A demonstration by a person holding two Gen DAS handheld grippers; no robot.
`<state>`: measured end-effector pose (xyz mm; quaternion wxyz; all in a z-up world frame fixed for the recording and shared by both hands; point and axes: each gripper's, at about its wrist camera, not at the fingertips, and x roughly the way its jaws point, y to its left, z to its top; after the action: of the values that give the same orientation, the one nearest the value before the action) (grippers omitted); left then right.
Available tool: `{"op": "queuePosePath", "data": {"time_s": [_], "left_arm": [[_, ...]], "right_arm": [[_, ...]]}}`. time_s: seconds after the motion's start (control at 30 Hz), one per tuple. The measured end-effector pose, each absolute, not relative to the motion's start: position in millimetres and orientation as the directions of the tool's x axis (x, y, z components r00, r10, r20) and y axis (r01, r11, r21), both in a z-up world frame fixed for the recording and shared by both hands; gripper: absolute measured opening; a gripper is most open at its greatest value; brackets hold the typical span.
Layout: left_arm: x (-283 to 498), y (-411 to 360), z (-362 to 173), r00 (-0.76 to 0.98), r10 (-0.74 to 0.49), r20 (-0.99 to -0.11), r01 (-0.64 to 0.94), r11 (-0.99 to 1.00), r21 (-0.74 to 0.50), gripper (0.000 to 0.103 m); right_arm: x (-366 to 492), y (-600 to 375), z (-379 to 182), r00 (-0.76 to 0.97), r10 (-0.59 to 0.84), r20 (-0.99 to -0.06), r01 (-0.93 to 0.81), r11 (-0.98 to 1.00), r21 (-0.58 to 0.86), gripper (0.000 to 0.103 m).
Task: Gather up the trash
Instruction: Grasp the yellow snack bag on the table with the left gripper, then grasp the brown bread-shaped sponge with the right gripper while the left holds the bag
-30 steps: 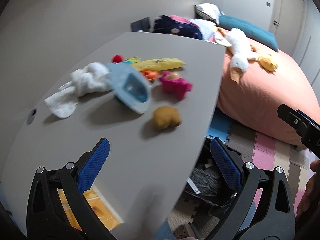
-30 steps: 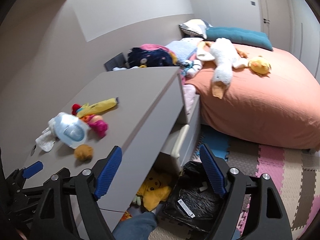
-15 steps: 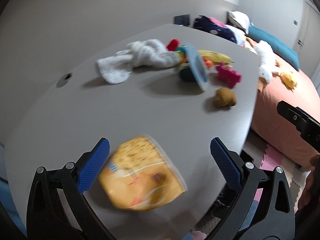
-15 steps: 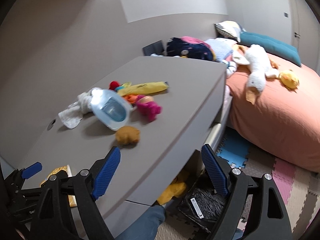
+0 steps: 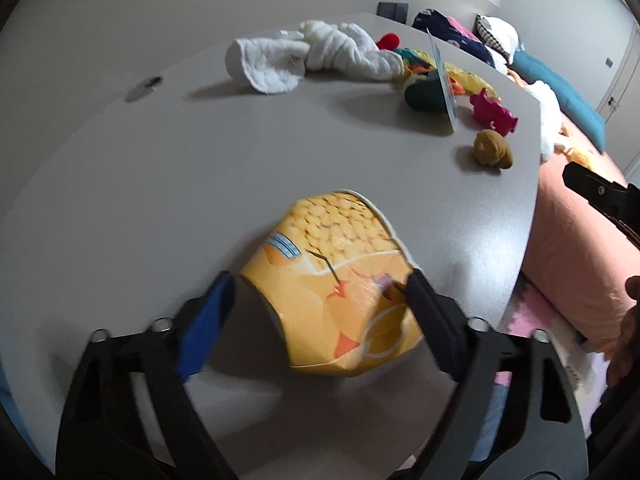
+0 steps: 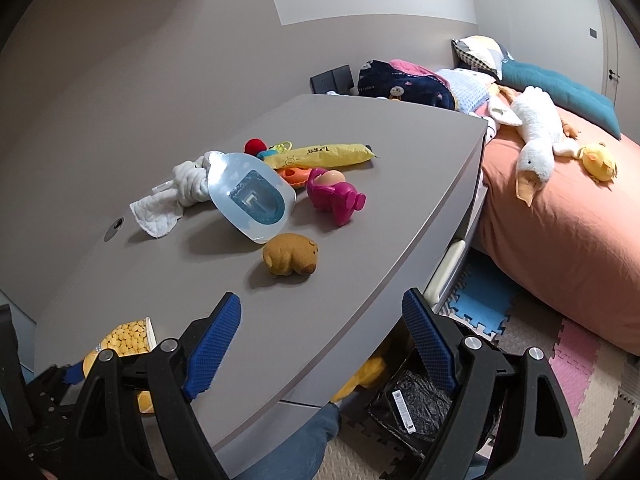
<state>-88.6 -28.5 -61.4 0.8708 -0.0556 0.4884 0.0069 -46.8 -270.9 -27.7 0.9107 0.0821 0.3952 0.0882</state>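
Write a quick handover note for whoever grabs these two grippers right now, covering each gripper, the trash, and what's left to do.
Left gripper: jaws around the yellow snack bag on the grey table; the right finger touches it, the left seems just clear, not yet clamped.
Right gripper: open, empty, above the table's near edge.
Black trash bag: on the floor below that edge, something already inside.
Also on the table: white cloth, blister pack, long yellow wrapper, toys.
Left: close on the snack bag, drop it in the trash bag, then probably the wrapper and blister pack.
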Motion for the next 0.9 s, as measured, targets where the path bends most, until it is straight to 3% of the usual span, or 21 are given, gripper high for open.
{"op": "queuePosePath", "data": {"time_s": [0.23,0.33,0.53,0.9], "left_arm": [[-85,-13,-59,0.565,-0.095,-0.82,-0.096,0.979,-0.18,0.052],[-80,-7,-56,0.574,-0.141,-0.807,-0.086,0.969,-0.23,0.046],[-66,-8,-45,0.59,-0.154,-0.793,-0.046,0.974,-0.223,0.04],[-39,0,-29,0.618,-0.153,-0.771,-0.014,0.978,-0.206,0.04]], "right_arm": [[-41,-270,-32,0.665,0.23,-0.711,-0.094,0.97,0.226,0.083],[-38,-266,-35,0.657,0.236,-0.716,-0.101,0.969,0.227,0.083],[-29,-258,-40,0.644,0.24,-0.727,-0.11,0.969,0.223,0.083],[1,-251,-48,0.633,0.221,-0.742,-0.087,0.972,0.216,0.083]]}}
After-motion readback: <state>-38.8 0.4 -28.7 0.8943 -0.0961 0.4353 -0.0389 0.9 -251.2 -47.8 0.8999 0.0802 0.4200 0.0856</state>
